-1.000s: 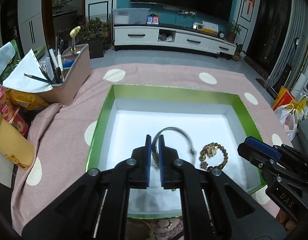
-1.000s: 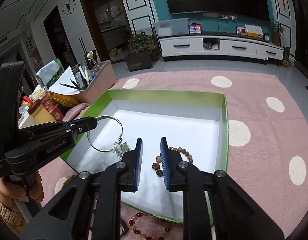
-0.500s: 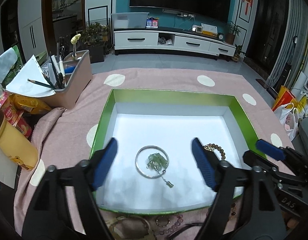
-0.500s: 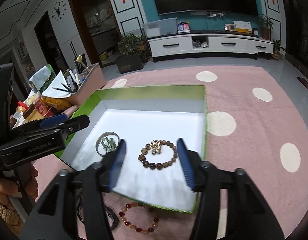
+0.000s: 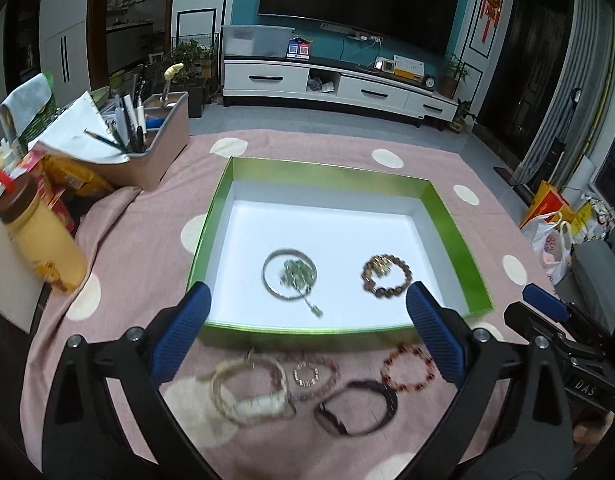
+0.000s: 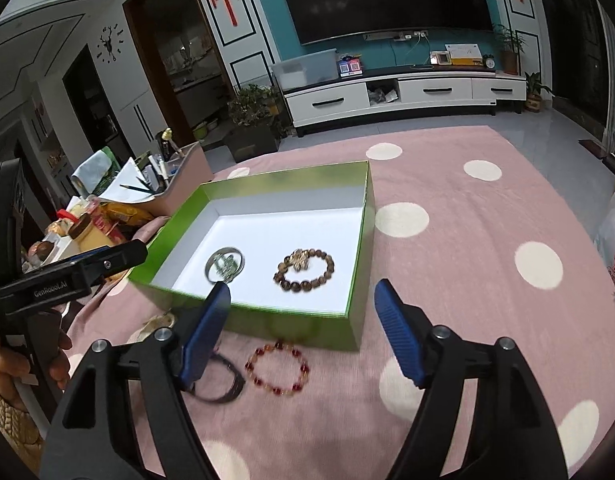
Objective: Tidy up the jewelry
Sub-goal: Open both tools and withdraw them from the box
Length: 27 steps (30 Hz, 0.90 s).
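A green box (image 5: 211, 236) (image 6: 359, 264) with a white floor holds a silver bangle with green beads (image 5: 290, 274) (image 6: 224, 265) and a brown bead bracelet (image 5: 385, 276) (image 6: 304, 266). In front of the box on the pink cloth lie a red bead bracelet (image 5: 407, 368) (image 6: 277, 368), a black bangle (image 5: 355, 408) (image 6: 223, 384), a small pink bead bracelet (image 5: 307, 374) and a pale bangle (image 5: 249, 392). My left gripper (image 5: 307, 336) is open and empty, above the loose pieces. My right gripper (image 6: 303, 336) is open and empty, above the red bracelet.
A pink organiser with pens and paper (image 5: 147, 152) (image 6: 175, 176) stands at the far left. A yellow bottle (image 5: 39, 236) and snack packs (image 6: 107, 220) sit left of the box. The polka-dot cloth (image 6: 467, 240) stretches to the right.
My left gripper opened and let the silver bangle fall into the box. My right gripper opened too. Both pulled back toward the near edge, so the loose bracelets now show.
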{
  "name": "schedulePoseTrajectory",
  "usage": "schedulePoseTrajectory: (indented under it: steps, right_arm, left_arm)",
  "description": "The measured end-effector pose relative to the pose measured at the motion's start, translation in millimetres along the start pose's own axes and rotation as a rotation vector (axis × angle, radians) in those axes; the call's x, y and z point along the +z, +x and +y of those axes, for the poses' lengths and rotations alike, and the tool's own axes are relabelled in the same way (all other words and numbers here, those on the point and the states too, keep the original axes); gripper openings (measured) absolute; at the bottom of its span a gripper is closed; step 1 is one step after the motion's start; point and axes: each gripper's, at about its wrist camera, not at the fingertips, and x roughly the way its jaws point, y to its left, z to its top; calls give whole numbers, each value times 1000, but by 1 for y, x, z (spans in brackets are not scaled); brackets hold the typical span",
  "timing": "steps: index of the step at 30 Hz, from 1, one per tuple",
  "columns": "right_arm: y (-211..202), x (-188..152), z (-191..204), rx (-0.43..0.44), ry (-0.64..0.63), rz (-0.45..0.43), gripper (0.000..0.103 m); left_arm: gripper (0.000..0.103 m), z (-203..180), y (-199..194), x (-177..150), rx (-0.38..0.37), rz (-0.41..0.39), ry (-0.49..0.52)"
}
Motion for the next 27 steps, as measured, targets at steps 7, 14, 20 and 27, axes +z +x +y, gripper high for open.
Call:
schedulePoseTrajectory:
  steps: [7,14,20,27]
  right_arm:
    - [-27,-15,9,9,-20,0,75]
    - [-38,-32,18,18,-40,25,75]
    - [-38,-48,22,19,-51,61,75]
    - [-34,-61,17,16,-51,100,75]
  left_arm:
    - [99,6,-31,-18,-22,-12,-28]
    - [100,14,-50,-40,-19,1,-40]
    - [100,18,-58,-58,-15,12,-43]
    - [100,22,-55,-74,-20,37,-61]
